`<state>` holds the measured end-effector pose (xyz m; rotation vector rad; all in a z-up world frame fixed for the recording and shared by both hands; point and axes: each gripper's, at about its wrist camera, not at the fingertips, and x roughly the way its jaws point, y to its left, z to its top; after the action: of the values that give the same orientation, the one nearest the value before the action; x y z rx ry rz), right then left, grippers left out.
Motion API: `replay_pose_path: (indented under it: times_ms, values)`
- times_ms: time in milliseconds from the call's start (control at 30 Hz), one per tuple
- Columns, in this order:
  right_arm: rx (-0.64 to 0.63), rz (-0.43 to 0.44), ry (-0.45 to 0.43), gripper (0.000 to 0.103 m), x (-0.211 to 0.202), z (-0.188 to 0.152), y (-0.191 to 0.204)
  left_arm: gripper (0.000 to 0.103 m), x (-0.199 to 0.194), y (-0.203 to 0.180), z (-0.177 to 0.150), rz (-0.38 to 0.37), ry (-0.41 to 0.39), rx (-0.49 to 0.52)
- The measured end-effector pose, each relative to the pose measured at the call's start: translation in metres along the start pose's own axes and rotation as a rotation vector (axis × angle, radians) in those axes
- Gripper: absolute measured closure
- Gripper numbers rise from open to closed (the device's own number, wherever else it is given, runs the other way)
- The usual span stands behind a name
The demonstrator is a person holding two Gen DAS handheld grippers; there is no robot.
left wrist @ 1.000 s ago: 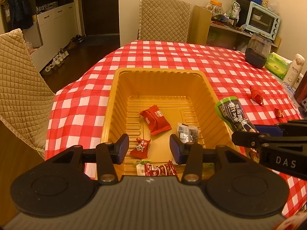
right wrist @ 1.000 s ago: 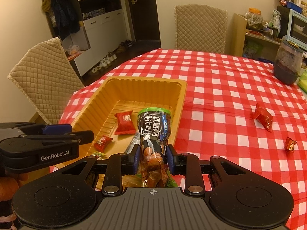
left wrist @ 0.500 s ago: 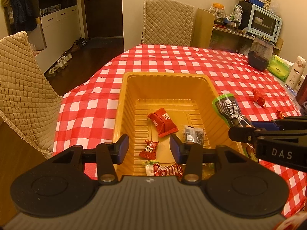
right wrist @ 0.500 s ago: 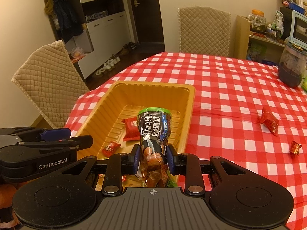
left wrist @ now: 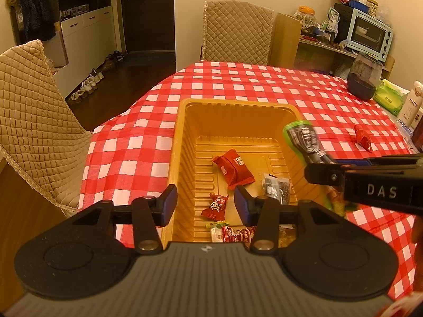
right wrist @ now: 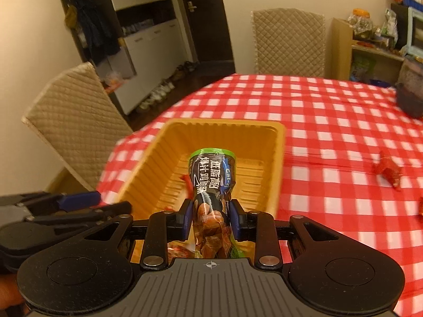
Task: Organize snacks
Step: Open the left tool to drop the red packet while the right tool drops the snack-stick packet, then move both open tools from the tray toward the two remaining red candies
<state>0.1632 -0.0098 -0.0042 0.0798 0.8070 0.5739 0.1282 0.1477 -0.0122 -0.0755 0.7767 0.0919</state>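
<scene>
A yellow plastic tray (left wrist: 182,111) sits on the red checked table; it also shows in the right wrist view (right wrist: 277,163). In it lie a red packet (left wrist: 234,165), a small red candy (left wrist: 215,206), a black-and-clear packet (left wrist: 276,187) and more wrappers at the near end. My right gripper (right wrist: 210,218) is shut on a black-and-green snack bag (right wrist: 211,179) held above the tray's right side; the bag also shows in the left wrist view (left wrist: 304,138). My left gripper (left wrist: 205,203) is open and empty above the tray's near end.
A red packet (left wrist: 363,137) and another small candy (right wrist: 420,207) lie on the cloth right of the tray. A dark jar (left wrist: 364,79), a green pack and a white bottle stand far right. Quilted chairs stand at the left (left wrist: 31,121) and behind the table.
Both grippers have drawn back and up. The right gripper has carried the snack bag leftwards over the tray. The left gripper has stayed open.
</scene>
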Motion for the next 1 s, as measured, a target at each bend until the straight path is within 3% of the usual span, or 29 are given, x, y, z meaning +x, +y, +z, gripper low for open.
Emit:
replay_pose_path:
  times_ms: [167,600,1000]
  values:
    - [0.035,-0.009,-0.026,0.046,-0.008,-0.003,-0.009,0.058,-0.004,0.001,0.000,0.000,-0.007,-0.004]
    - [0.102,-0.130,-0.013,0.045,-0.050,-0.025,-0.042,0.036,-0.022,-0.027,-0.005,-0.033,-0.019,0.003]
    - [0.193,-0.250,-0.030,0.041,-0.103,-0.050,-0.091,0.020,-0.032,-0.088,0.000,-0.122,-0.045,0.051]
